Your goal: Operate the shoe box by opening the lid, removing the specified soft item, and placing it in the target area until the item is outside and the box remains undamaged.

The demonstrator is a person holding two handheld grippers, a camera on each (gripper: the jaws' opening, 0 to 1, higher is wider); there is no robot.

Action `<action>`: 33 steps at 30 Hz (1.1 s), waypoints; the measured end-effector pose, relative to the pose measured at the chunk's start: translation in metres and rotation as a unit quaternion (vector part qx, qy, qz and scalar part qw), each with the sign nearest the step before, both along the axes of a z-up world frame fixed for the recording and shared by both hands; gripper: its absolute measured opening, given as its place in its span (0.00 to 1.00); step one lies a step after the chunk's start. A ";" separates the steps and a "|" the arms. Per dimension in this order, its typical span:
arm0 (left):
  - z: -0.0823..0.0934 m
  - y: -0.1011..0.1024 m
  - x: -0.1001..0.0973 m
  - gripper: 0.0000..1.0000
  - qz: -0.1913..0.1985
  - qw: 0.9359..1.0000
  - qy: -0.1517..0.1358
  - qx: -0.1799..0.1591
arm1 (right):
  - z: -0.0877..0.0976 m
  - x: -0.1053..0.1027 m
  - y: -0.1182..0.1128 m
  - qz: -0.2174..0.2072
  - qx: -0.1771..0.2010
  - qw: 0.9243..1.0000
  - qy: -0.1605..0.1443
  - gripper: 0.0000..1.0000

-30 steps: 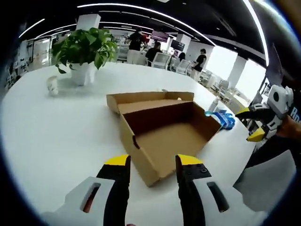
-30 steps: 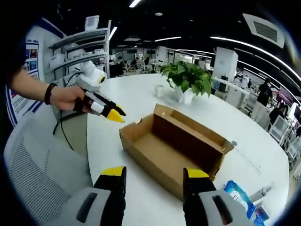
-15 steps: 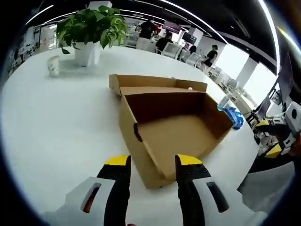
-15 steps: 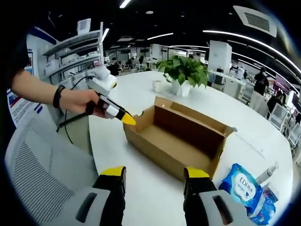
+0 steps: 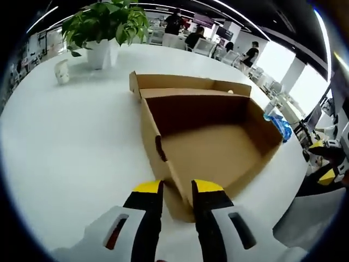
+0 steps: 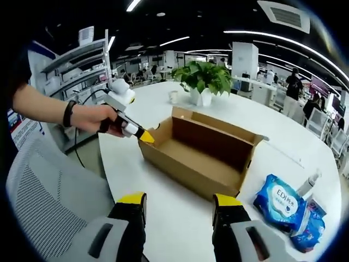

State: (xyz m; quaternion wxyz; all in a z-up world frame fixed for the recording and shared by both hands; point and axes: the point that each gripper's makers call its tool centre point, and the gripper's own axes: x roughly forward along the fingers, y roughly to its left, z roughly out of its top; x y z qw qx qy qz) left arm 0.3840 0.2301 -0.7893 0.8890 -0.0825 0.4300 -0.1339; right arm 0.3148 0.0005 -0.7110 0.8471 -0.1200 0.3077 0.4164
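Observation:
The brown shoe box (image 5: pixel 212 147) lies open on the white table (image 5: pixel 71 142), its lid folded back behind it and its inside bare. My left gripper (image 5: pixel 178 187) is open but narrowed, its jaws straddling the box's near corner. From the other side, that gripper (image 6: pixel 143 136) sits at the left corner of the box (image 6: pixel 191 158), held by a hand (image 6: pixel 92 117). My right gripper (image 6: pixel 180 201) hovers open over the table in front of the box, holding nothing, and it also appears at the right edge (image 5: pixel 324 164). A blue soft wipes pack (image 6: pixel 283 203) lies on the table right of the box (image 5: pixel 281 126).
A potted plant (image 5: pixel 106 24) and a small white cup (image 5: pixel 62 71) stand behind the box. A slim bottle (image 6: pixel 310 183) lies by the wipes. A grey mesh chair (image 6: pixel 38 207) stands at the table's edge. People and desks fill the background.
My left gripper has moved in to the box's near corner and its jaws have narrowed around it. The right view has drawn back, bringing the wipes pack fully into sight.

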 end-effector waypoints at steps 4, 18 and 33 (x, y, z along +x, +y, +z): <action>0.000 0.010 -0.001 0.13 0.015 1.000 0.007 0.021 | -0.002 0.001 -0.005 -0.008 0.000 1.000 0.003 0.46; -0.002 0.026 -0.003 0.04 0.056 0.997 0.002 0.062 | 0.002 0.031 -0.010 -0.049 0.009 0.999 0.010 0.45; -0.002 0.026 -0.004 0.04 0.066 0.996 0.000 0.056 | 0.008 0.117 -0.037 -0.164 0.072 0.983 0.034 0.44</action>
